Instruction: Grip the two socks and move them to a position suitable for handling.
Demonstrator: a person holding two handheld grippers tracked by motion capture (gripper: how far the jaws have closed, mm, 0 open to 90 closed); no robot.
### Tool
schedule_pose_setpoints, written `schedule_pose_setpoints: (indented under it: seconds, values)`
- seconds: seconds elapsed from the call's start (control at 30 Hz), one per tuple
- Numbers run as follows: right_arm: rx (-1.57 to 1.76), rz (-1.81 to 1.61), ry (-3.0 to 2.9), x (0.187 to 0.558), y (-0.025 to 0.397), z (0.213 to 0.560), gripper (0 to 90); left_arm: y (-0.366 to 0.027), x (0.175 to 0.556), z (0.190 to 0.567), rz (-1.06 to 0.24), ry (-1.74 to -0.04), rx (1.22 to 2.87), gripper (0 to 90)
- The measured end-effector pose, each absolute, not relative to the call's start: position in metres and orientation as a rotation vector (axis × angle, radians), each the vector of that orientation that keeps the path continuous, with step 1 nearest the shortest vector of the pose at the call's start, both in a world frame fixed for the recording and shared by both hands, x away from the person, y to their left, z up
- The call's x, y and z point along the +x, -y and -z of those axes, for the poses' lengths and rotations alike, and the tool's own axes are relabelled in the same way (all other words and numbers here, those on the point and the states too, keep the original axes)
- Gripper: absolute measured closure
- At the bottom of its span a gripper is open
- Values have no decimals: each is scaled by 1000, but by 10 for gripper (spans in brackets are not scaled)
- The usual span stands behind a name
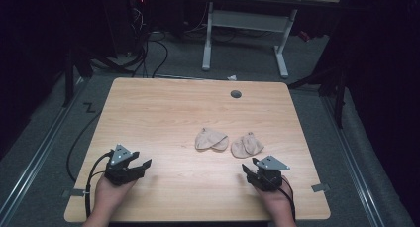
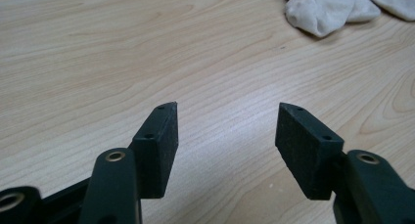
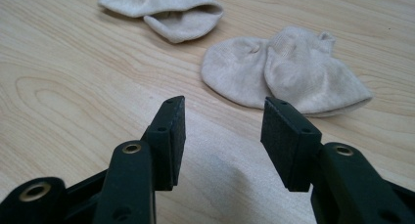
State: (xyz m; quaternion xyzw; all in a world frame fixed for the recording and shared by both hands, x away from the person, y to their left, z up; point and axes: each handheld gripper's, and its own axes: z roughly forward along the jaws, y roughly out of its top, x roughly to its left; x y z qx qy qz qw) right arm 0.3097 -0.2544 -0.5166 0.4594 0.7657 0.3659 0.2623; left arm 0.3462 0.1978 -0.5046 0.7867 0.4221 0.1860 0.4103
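Two beige socks lie folded near the middle of the wooden table [image 1: 163, 113]. The left sock [image 1: 211, 139] [image 3: 166, 11] [image 2: 328, 9] has its cuff gaping; the right sock [image 1: 246, 144] [image 3: 286, 75] is doubled over beside it. My left gripper [image 1: 139, 164] [image 2: 226, 131] rests open at the front left, well apart from both socks, nothing between its jaws. My right gripper [image 1: 249, 165] [image 3: 222, 128] is open at the front right, just short of the right sock, jaws empty.
A grey cable grommet [image 1: 236, 94] sits near the table's far edge. Beyond the table stand a white desk frame [image 1: 247, 24] and loose cables [image 1: 148, 48] on grey carpet. The sock [image 2: 394, 1] at the far right lies at the left gripper view's edge.
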Motion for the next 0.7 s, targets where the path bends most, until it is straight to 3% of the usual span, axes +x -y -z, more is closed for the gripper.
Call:
schedule_pose_setpoints:
  seconds: [0.7]
  values:
    - [1286,-1012,-2048,312,263,517,560,-193,345,507,-428,-1046,1965,417]
